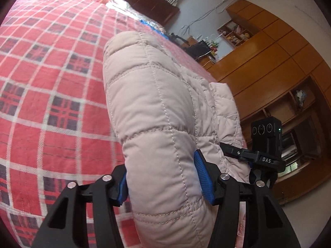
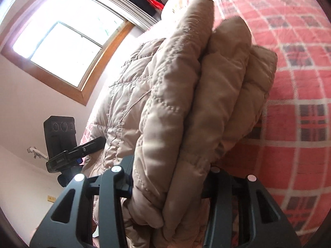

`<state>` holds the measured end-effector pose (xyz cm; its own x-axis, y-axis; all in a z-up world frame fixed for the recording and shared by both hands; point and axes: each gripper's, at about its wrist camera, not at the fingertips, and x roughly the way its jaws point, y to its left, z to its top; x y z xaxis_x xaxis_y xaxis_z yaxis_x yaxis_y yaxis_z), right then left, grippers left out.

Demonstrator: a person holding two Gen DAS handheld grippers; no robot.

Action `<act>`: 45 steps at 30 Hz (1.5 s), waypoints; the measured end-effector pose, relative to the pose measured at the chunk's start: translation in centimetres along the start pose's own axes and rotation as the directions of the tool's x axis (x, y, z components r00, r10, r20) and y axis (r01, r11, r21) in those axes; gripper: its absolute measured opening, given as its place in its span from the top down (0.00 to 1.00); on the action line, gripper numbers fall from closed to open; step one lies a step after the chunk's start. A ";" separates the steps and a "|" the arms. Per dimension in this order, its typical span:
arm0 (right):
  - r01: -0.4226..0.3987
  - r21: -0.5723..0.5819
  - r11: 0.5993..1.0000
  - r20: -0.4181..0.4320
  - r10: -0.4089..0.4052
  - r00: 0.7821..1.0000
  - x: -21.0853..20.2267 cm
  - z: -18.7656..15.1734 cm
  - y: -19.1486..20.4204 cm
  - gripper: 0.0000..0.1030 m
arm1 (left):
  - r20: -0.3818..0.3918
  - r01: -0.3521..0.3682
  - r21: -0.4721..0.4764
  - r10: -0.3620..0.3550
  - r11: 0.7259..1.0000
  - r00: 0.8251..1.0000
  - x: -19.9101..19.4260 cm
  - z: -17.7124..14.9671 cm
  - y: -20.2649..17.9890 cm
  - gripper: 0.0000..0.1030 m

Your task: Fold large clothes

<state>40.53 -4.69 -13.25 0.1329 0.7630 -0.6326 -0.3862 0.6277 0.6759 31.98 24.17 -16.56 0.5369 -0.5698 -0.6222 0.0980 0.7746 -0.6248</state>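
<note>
Both the left gripper [image 1: 163, 183] and right gripper [image 2: 167, 183] clamped the quilted jacket's [image 1: 157, 103] bunched layers, likely keeping the fold together above the plaid bedspread [image 1: 51, 82].

Your left gripper [image 1: 163, 184], bottom of frame: black angular linkage arms with triangular cutouts, round silver screws at the joints, ribbed blue pads on the fingers [image 1: 203, 179]. Your right gripper [image 2: 167, 188], bottom of its frame: same black arms, silver screws, blue barely visible. Lower right of the left view: black camera block, three round lenses, green LED, bracket marked "DAS".
</note>
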 end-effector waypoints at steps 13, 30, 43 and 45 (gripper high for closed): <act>0.030 0.030 0.999 0.035 -0.031 0.999 -2.7 -3.1 -1.9 0.21 | 0.009 -0.154 0.074 0.154 0.985 0.988 -3.0 -1.4 -0.5 0.23; 0.441 -0.048 0.896 0.157 -0.429 0.889 -7.9 -15.0 6.6 0.11 | 0.129 -0.551 0.107 0.538 0.827 0.833 -8.6 -10.2 -6.0 0.17; 0.626 0.006 0.780 0.240 -0.609 0.756 -9.1 -19.4 11.3 0.08 | 0.226 -0.649 0.133 0.614 0.749 0.756 -12.2 -15.0 -10.1 0.12; 0.640 0.008 0.768 0.252 -0.621 0.742 -9.3 -19.8 11.9 0.08 | 0.235 -0.658 0.134 0.622 0.741 0.747 -12.5 -15.4 -10.4 0.12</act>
<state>16.65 -7.36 -6.78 0.5681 0.2154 -0.7943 -0.2040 0.9719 0.1177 11.34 18.96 -9.59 0.6590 0.1202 -0.7425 -0.1687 0.9856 0.0099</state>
